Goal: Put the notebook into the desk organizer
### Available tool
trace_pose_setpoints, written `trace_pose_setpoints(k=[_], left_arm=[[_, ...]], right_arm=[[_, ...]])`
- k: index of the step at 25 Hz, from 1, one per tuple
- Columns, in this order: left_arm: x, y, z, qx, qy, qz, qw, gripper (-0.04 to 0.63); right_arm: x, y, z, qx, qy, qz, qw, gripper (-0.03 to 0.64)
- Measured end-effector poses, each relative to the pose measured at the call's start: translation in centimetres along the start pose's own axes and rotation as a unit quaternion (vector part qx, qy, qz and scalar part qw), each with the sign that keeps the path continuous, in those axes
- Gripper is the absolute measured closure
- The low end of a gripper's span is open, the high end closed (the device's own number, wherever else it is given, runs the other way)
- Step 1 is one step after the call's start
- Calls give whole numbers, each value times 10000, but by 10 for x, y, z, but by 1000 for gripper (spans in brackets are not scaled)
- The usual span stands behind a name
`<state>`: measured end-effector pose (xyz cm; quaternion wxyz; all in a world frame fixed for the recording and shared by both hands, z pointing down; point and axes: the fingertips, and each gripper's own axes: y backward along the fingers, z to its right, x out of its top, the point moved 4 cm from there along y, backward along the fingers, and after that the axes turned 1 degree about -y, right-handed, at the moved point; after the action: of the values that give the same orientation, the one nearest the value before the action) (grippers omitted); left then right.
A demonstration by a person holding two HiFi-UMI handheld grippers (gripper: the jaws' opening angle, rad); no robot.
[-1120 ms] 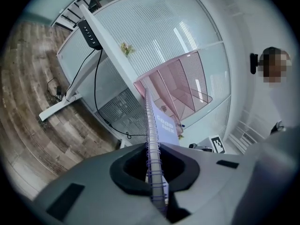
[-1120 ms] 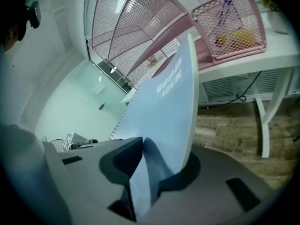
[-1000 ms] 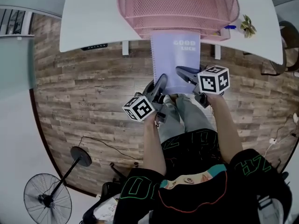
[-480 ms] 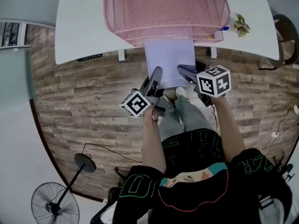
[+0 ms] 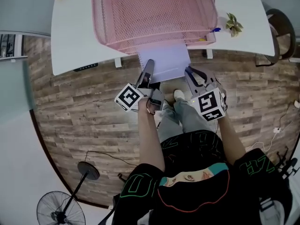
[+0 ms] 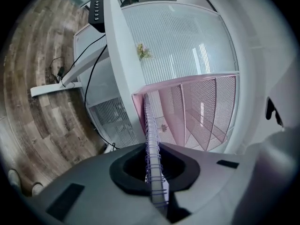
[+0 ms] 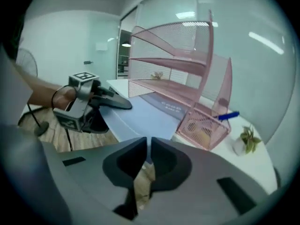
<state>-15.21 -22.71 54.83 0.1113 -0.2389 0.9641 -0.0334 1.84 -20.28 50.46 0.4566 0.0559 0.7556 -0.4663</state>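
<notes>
Lavender notebook [image 5: 165, 65] pinched at its spiral in my left gripper [image 5: 148, 65], I'm feeding it level into the lowest tier of the pink desk organizer [image 5: 154, 13], my right gripper [image 5: 189, 72] closing empty beside it.

The right gripper [image 7: 147, 144] is closing its dark jaws with nothing between them, just short of a lavender notebook [image 7: 140, 117]. The notebook is lying flat, its far end reaching into the lowest tier of the pink mesh desk organizer [image 7: 180, 62]. The left gripper [image 7: 123, 105] is clamping its left edge. A blue pen [image 7: 228, 116] is poking from the side bin, near a small plant [image 7: 247, 139] on the white desk [image 7: 225, 156].
</notes>
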Motion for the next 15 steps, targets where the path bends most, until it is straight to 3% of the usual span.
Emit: trace_pose_setpoints(k=[1,4,6,10,15], left_arm=[[2,-3,0,-21,54,-4,10000,566],[10,-10,-2,-30,6,-81,10000,563],[14,-15,-1,-24,-6,-132,9999,563],[21,-24,-3,128,-145,-223,9996,558],[23,-29,3,-66,-303,-330,9990,468]], right_arm=[[1,2,-8,55,304,0,9995,603],[-6,-5,-38,610,976,-288,9929,603],[-12,-13,-53,759,1265,-520,9877,603],[-14,-30,-60,553,1429,-761,9853,603],[-10,-46,-57,306,1615,-894,9823,606]])
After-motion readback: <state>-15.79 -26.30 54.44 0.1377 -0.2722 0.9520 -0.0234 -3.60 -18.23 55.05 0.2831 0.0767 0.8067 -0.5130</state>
